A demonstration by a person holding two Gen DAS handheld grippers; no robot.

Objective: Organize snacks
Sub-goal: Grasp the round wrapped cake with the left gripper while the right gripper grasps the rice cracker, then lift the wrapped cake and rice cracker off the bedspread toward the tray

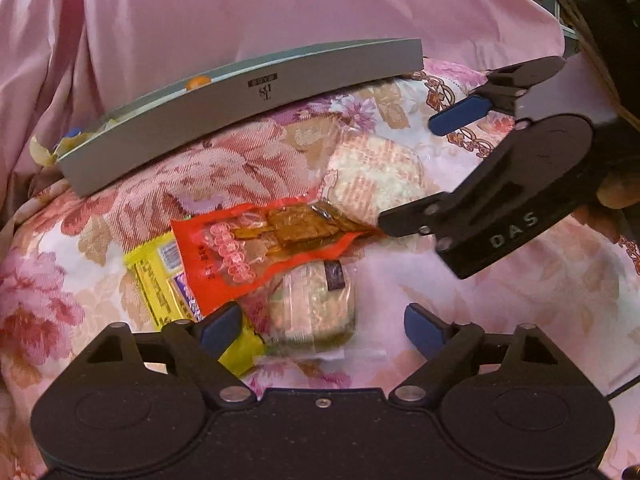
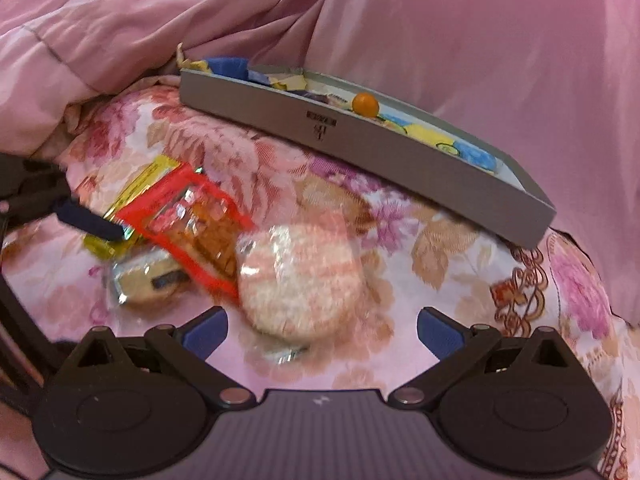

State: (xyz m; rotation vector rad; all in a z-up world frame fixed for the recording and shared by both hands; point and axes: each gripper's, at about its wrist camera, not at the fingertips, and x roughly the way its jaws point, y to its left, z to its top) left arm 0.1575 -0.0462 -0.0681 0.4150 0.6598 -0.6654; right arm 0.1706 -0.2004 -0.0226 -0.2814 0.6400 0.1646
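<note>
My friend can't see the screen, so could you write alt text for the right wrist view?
A round rice cracker in clear wrap lies on a floral pink bedspread, between the open right gripper fingers. Left of it sit red and yellow snack packets; behind, a grey tray holds more snacks.

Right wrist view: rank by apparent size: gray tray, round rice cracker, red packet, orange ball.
1. Gray tray
2. Round rice cracker, though it sits nearest the camera, so it may not truly outsize the packet
3. Red packet, partly overlapped
4. Orange ball
</note>
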